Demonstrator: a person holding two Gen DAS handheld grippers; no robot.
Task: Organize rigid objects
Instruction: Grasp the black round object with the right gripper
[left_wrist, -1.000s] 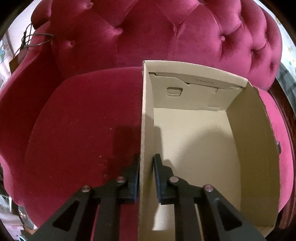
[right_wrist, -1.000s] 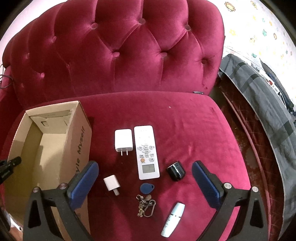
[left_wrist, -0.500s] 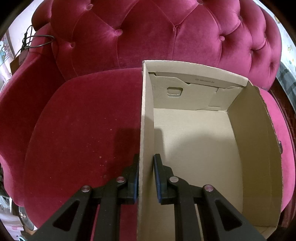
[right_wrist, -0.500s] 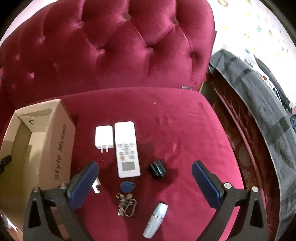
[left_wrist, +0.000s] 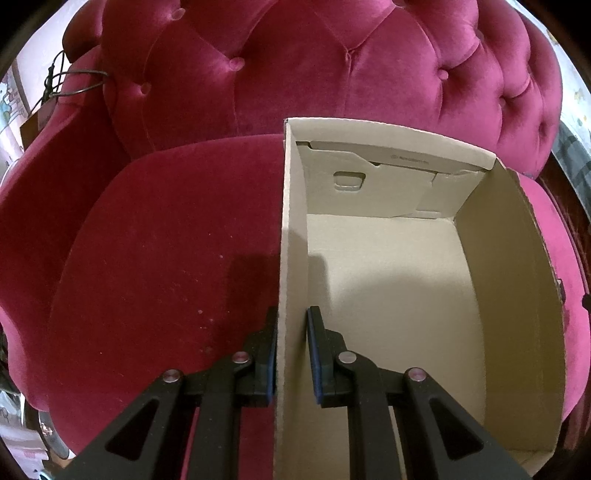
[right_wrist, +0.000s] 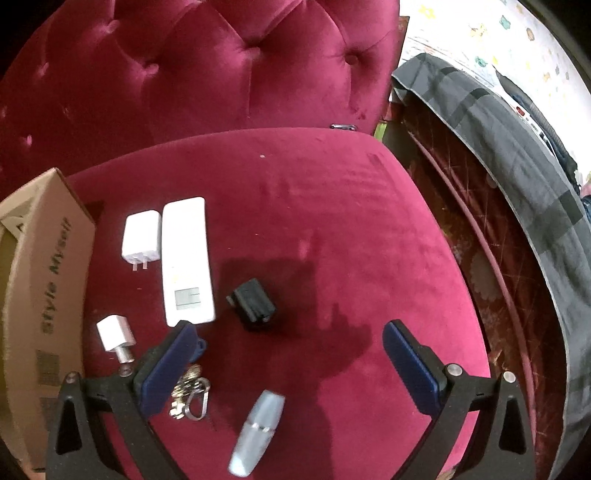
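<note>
My left gripper is shut on the left wall of an empty open cardboard box that sits on a red velvet seat. In the right wrist view the same box stands at the left edge. Beside it lie a white charger, a white remote, a small white plug, a black block, a key bunch with a blue tag and a silver-white tube. My right gripper hangs wide open just above the seat, the black block slightly beyond its fingertips.
The tufted red backrest rises behind the seat. Right of the seat a dark patterned floor and a grey striped cloth show. A black cable hangs over the left armrest.
The right gripper has moved right and lower toward the seat, so the objects now look larger and sit further left. The left gripper has kept its grip on the box wall.
</note>
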